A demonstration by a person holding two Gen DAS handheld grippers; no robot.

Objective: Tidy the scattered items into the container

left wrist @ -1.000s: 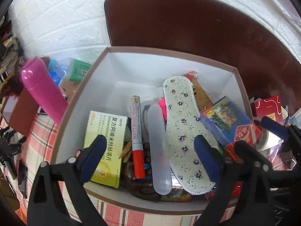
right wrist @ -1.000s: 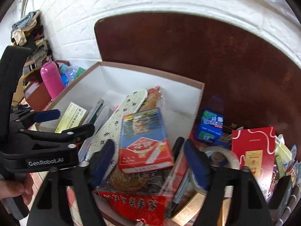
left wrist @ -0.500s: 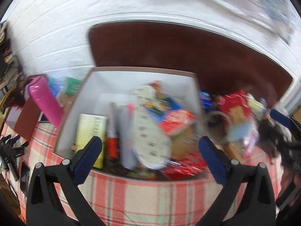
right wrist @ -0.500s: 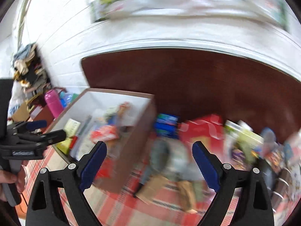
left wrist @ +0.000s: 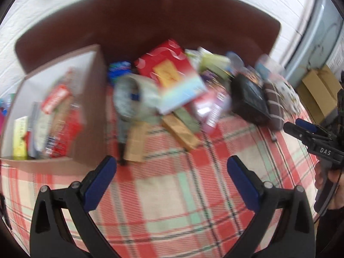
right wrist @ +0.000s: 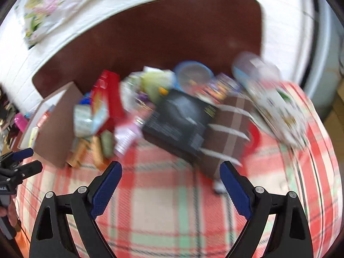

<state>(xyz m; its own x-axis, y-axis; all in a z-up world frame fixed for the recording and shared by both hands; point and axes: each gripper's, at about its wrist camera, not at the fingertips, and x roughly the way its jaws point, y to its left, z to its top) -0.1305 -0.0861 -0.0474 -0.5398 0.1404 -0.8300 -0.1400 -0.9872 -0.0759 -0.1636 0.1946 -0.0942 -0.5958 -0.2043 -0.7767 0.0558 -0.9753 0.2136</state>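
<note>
While the box (left wrist: pixel 90 111) is part-filled, many items (right wrist: pixel 178 118) remain on the surface (left wrist: pixel 172 193); both tongs gape empty.

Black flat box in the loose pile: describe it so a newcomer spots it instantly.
Start at the cardboard container on the plaid tablecloth, then scan right across the loose pile. The black box lies flat beside a brown white-striped item. It is the pile's only large black thing.

1 cardboard box (left wrist: pixel 90 107), 1 black box (right wrist: pixel 180 120), 1 tape roll (left wrist: pixel 131 99), 2 grippers (left wrist: pixel 172 172)
</note>
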